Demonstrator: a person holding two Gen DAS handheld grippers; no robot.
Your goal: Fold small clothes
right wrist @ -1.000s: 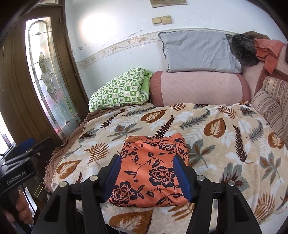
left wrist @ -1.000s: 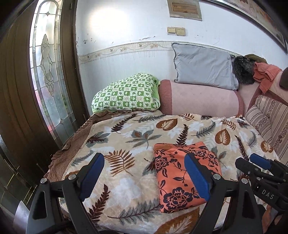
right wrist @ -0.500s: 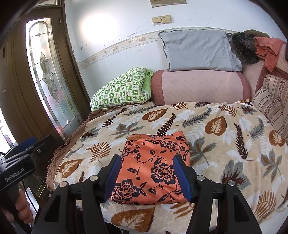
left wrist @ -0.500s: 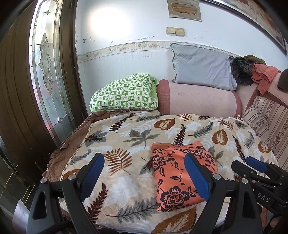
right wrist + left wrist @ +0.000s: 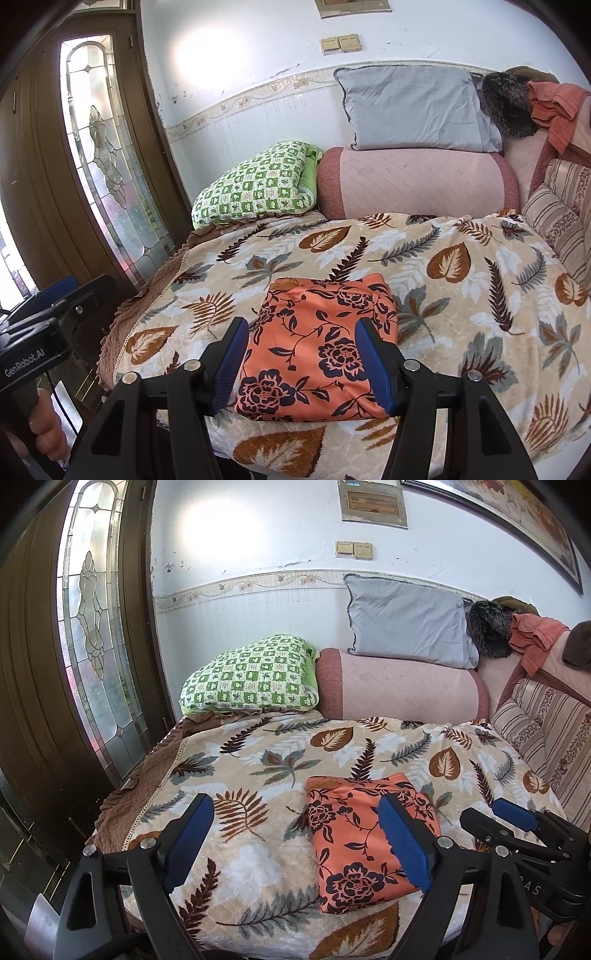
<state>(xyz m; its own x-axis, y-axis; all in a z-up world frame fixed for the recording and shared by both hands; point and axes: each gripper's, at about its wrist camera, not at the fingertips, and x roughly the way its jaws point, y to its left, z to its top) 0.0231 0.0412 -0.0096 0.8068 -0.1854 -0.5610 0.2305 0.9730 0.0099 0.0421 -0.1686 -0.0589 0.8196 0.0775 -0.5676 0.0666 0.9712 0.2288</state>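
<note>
Orange flowered cloth (image 5: 317,347) lies already folded into a thick rectangle near the front edge of the bed (image 5: 480,280), on the leaf-pattern blanket. The right gripper (image 5: 302,363) hovers over it with its fingers apart and holds nothing. The left gripper (image 5: 295,843) is also spread wide and empty, to the left of the cloth. One risk I see: the cloth is close to the bed's edge, so a careless push or a one-layer pinch could open the fold or slide it off.
</note>
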